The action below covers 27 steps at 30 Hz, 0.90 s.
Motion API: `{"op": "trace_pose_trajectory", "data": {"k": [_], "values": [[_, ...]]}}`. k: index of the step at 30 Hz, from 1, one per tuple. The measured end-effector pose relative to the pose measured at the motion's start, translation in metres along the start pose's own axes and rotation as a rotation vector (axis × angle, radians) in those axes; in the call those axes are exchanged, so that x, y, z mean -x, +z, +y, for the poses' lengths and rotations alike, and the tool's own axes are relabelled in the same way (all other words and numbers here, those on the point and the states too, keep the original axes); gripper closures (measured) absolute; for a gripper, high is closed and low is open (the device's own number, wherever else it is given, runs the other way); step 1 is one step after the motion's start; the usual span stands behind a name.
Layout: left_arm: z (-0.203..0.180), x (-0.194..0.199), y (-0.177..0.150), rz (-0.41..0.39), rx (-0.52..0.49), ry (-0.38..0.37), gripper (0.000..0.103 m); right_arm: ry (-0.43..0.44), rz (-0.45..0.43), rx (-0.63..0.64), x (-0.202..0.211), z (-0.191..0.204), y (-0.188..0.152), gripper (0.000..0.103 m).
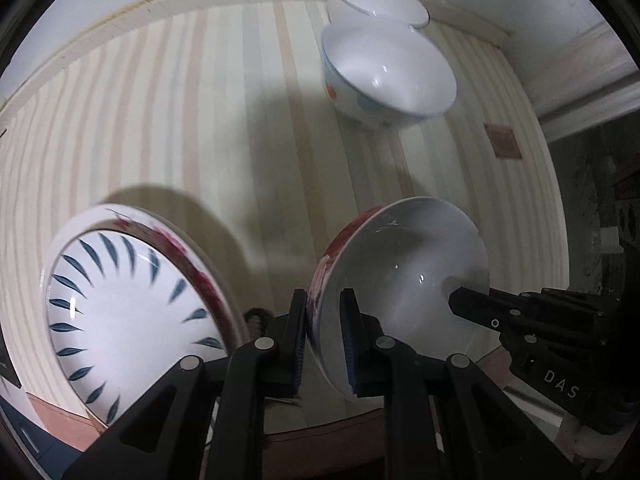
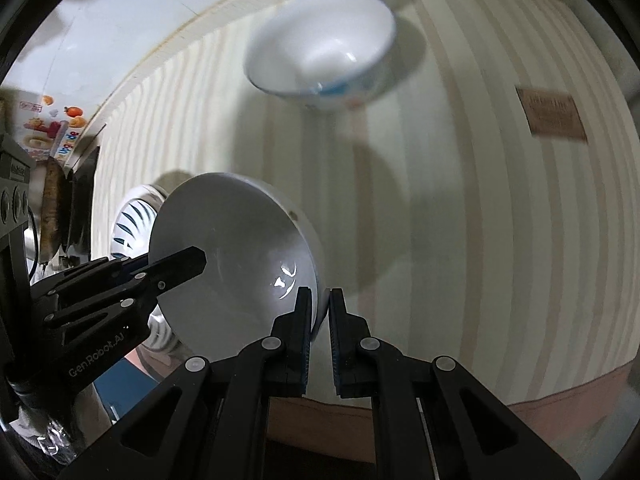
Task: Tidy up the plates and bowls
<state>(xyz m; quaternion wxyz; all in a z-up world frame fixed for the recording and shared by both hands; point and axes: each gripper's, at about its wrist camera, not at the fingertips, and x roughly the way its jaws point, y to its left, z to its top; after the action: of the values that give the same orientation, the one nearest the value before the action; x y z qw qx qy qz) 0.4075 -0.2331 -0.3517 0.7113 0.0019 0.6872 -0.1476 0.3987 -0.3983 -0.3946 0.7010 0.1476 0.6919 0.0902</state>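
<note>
Above the striped worktop [image 1: 240, 120], a red-flowered bowl [image 1: 400, 276] is being pinched at opposite rims by the left gripper [image 1: 323, 340] and right gripper [image 2: 320, 334], so it's probably being risked slipping onto the leaf-pattern plate [image 1: 128, 312] nearby.

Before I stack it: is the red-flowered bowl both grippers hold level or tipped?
Tipped. The red-flowered bowl stands nearly on edge above the striped tablecloth, with left gripper and right gripper clamping opposite rims.
</note>
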Motion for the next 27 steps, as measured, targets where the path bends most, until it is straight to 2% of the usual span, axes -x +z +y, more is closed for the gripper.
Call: {"op": "trace_pose_trajectory", "data": {"k": [8, 24, 27], "values": [[-0.012, -0.019, -0.003, 0.028, -0.024, 0.026, 0.089, 0.004, 0.012, -0.035, -0.009, -0.022, -0.011, 0.093], [-0.019, -0.035, -0.002, 0.061, -0.034, 0.043, 0.089, -0.009, 0.032, -0.047, -0.018, -0.024, -0.010, 0.092], [-0.019, -0.037, 0.000, 0.069, -0.027, 0.037, 0.089, -0.001, 0.035, -0.053, -0.018, -0.023, -0.007, 0.089]]}}
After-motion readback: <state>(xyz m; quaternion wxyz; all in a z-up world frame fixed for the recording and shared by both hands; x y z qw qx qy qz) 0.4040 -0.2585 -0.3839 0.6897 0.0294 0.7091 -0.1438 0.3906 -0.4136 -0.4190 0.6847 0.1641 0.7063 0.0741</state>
